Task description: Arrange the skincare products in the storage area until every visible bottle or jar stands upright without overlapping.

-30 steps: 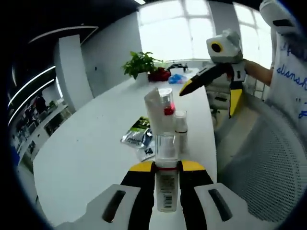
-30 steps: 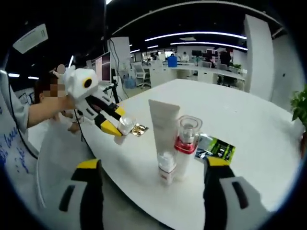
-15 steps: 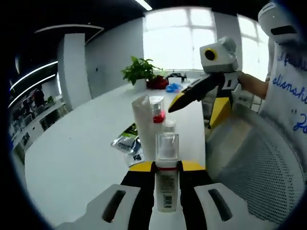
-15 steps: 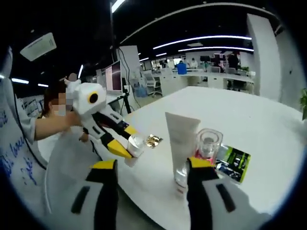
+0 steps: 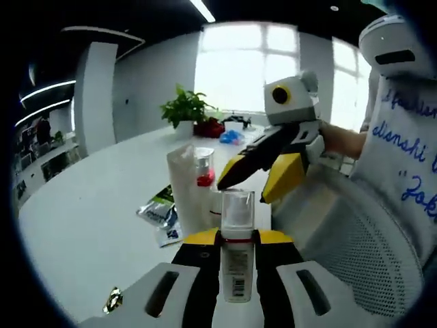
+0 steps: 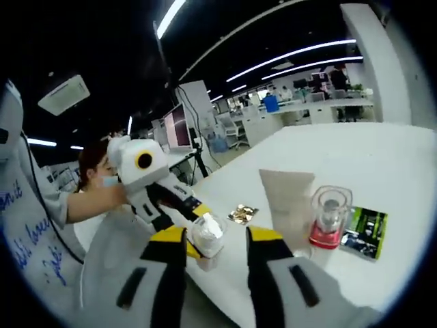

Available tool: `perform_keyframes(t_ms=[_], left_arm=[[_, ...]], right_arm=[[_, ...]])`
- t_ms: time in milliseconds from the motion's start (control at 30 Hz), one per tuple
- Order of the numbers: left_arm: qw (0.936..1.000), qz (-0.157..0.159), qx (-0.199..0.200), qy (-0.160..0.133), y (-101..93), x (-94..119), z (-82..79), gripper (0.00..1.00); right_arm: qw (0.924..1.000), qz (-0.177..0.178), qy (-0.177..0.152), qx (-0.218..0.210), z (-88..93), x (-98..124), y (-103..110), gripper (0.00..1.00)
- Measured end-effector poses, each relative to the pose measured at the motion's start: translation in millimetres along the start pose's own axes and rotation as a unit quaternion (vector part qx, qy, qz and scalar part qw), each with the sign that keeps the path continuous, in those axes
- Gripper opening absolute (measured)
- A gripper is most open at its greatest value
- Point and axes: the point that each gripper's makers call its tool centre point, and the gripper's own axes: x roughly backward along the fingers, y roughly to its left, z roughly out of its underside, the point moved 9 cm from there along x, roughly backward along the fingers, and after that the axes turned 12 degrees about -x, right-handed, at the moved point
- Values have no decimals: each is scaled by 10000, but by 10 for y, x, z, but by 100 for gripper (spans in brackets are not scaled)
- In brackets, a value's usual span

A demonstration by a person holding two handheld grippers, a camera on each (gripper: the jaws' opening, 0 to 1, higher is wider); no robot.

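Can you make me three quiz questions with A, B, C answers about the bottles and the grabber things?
1. Where is the small clear-capped bottle?
A. Lying on the table
B. Between the left gripper's jaws
C. Next to the plant

2. What colour is the band on the pump bottle?
A. Red
B. Blue
C. Green

3. How does the white tube stand on the white table?
A. Lying flat
B. Upside down in a cup
C. Upright

Answers: 1 B, the jaws are shut on it. 2 A, a red ring sits under its clear cap. 3 C, it rises straight up beside the pump bottle.
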Motion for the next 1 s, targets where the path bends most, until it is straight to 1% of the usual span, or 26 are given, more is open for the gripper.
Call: perform_keyframes(t_ms=[33, 133, 167, 267, 367, 500, 567, 700, 800, 833, 900, 967, 1000], left_arm=[[10000, 24, -46, -15, -7, -7, -7, 15], [9999, 141, 48, -70, -13, -16, 6, 15], [9998, 168, 75, -100, -9, -18, 13, 15], [9990, 246, 238, -275, -3, -19, 14, 15], [9985, 297, 286, -350, 0, -11, 19, 15], [9969, 425, 431, -505, 4, -1, 31, 15], [9969, 477, 363, -504, -5, 3, 32, 15], [9962, 588, 383, -520, -15, 6, 42, 15], [9956, 624, 442, -547, 3, 9, 66, 15], [9955, 621, 461, -550, 11, 9, 76, 15], [9964, 555, 428, -468, -27, -48, 62, 15], [9965, 560, 455, -413, -46, -67, 68, 15], [9972, 477, 437, -369, -45, -73, 75, 16]], right_arm=[[10000, -20, -24, 2, -3, -3, 5, 33], [9998, -139, -84, -87, -7, -19, 23, 30], [9998, -191, -41, -107, 3, -24, 26, 30], [9997, -210, -11, -125, 27, -36, 22, 29], [9990, -322, -93, -282, 38, -40, 25, 28], [9984, -435, -225, -296, 32, -44, 52, 25], [9982, -441, -219, -329, 36, -50, 54, 24], [9975, -538, -241, -379, 47, -51, 58, 23], [9975, -539, -242, -376, 54, -56, 53, 23], [9977, -528, -231, -344, 56, -61, 51, 22], [9985, -445, -170, -266, 66, -77, 43, 22], [9987, -428, -134, -240, 73, -84, 46, 22], [9991, -358, -131, -203, 77, -87, 41, 21]])
